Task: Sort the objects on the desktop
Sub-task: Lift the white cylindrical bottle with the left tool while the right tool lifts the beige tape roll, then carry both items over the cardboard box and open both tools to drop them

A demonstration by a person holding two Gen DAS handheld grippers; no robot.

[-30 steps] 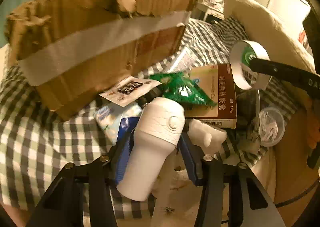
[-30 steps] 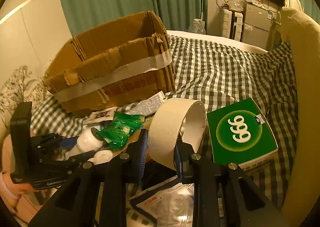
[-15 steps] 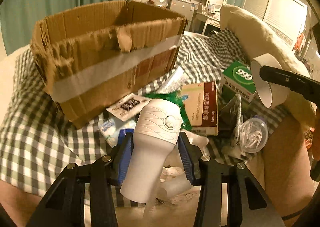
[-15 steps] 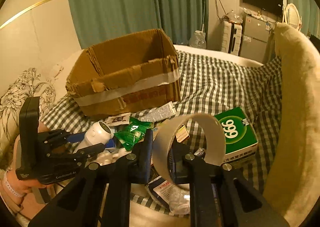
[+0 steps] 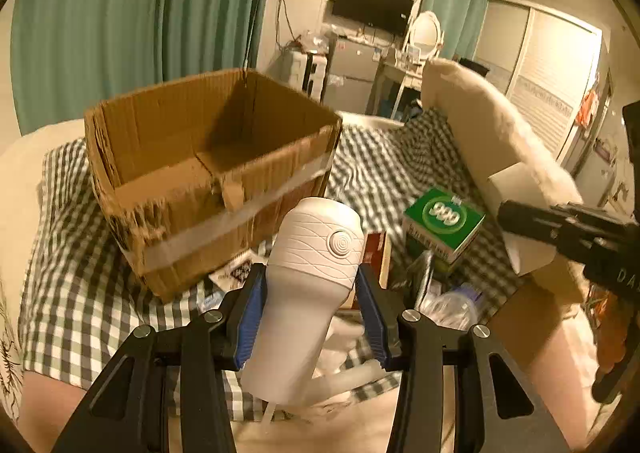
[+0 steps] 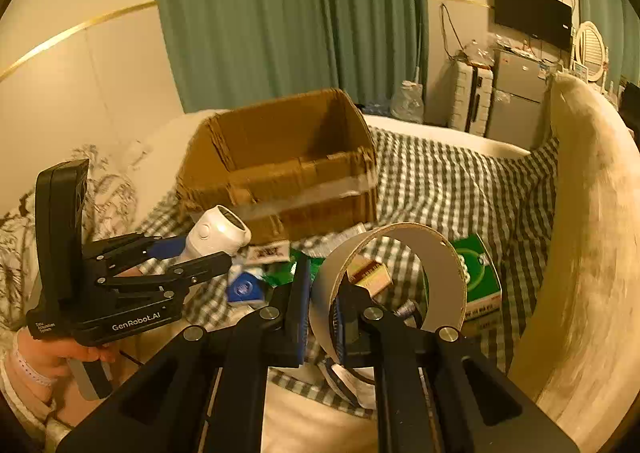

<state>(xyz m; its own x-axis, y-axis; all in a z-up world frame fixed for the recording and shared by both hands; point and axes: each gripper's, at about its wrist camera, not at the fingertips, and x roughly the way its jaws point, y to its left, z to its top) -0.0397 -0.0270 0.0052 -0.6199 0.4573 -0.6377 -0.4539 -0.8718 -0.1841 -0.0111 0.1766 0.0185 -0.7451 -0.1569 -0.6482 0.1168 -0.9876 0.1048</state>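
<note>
Two things are up in the air at once here, which makes sense if both are headed for the same cardboard box (image 5: pixel 208 157) sitting open on the checked blanket (image 5: pixel 384 169). Left gripper (image 5: pixel 310 303) has its blue pads clamped on the narrow waist of a white flask-shaped gadget (image 5: pixel 308 281), wide ribbed head pointing away toward the box, so the flare above the pads probably keeps it from sliding out forward. Right gripper (image 6: pixel 320 307) has its fingers pinched nearly together on the wall of a tape roll (image 6: pixel 390 279), one finger inside the ring and one outside, since the roll looks too wide to grab across. Ring hangs on edge with the hole facing the camera. Rest of the clutter is down on the blanket just in front of the box: green 999 box (image 5: pixel 444 219), a green packet (image 6: pixel 286 273), a blue-and-white pack (image 6: pixel 244 287), some labels. Box looks empty from here, so my guess is sorting has barely begun.
</note>
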